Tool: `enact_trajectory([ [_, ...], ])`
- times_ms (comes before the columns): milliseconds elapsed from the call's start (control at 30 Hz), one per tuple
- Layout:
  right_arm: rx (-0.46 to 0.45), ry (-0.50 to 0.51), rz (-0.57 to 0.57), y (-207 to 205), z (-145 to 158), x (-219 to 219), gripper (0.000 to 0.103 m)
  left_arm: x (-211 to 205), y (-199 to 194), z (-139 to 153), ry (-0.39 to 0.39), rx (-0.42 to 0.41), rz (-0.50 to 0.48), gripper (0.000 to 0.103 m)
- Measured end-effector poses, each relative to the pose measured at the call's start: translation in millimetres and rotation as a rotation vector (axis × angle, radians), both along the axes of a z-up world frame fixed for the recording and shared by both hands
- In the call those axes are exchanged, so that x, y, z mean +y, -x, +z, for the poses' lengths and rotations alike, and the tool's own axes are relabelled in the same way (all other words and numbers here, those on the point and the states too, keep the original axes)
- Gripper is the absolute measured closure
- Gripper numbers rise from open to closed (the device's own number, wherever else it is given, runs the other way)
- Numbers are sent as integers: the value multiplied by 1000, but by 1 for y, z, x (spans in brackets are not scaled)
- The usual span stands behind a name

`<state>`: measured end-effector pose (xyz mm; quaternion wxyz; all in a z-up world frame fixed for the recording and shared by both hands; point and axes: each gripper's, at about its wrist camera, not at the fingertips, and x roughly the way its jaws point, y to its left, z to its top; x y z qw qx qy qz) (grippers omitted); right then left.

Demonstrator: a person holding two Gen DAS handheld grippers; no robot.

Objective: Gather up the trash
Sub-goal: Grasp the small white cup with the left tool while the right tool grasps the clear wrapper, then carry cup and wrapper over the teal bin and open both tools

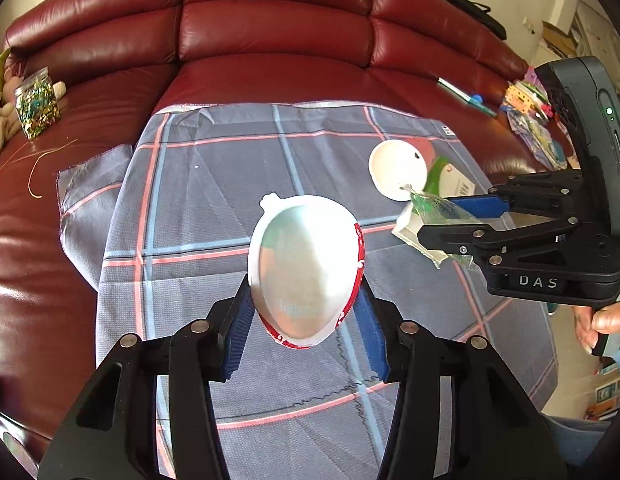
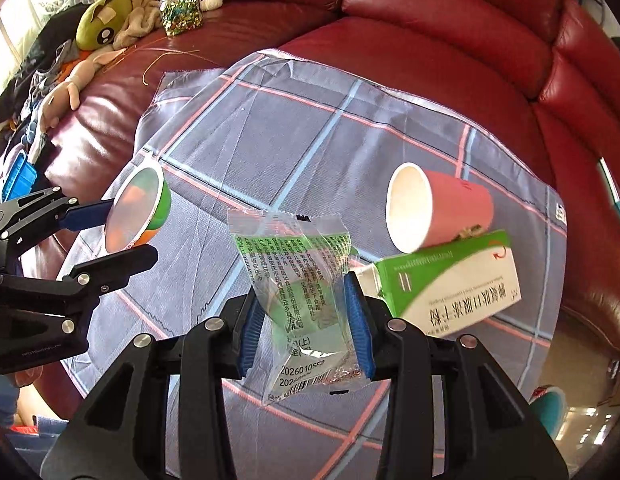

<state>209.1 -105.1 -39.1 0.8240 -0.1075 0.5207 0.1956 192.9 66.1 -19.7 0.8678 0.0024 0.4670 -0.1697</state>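
My left gripper (image 1: 305, 288) is shut on a small plastic cup (image 1: 305, 264) with a shiny foil lid, held above the cloth. In the right wrist view the same cup (image 2: 137, 208) shows green and orange sides in the left gripper (image 2: 129, 232). My right gripper (image 2: 303, 292) is shut on a clear wrapper (image 2: 297, 280) with green print, its blue pads pressing both sides. From the left, the right gripper (image 1: 434, 220) and the wrapper (image 1: 434, 208) are at mid right. A pink paper cup (image 2: 442, 208) (image 1: 398, 176) lies on its side beside a green and white box (image 2: 450, 284) (image 1: 456, 184).
A grey-blue plaid cloth (image 1: 229, 160) (image 2: 310, 120) covers the seat of a red leather sofa (image 1: 269, 32). A jar of glitter (image 1: 37, 108) (image 2: 181, 8) and plush toys (image 2: 109, 20) lie at the left. A pen (image 1: 462, 96) and colourful clutter (image 1: 530, 120) lie at the right. A person's hand (image 1: 602, 320) grips the right handle.
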Motion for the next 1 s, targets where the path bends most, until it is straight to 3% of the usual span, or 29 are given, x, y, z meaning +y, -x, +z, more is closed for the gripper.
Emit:
enact_trajectory([
  [533,-42,-134,-187,78,15,-113,66,-89,59,24,-8,-21,-127,53],
  [1000,-91,-214,-363,122,19,-230,66,-198,78,25,-40,-14,-286,53],
])
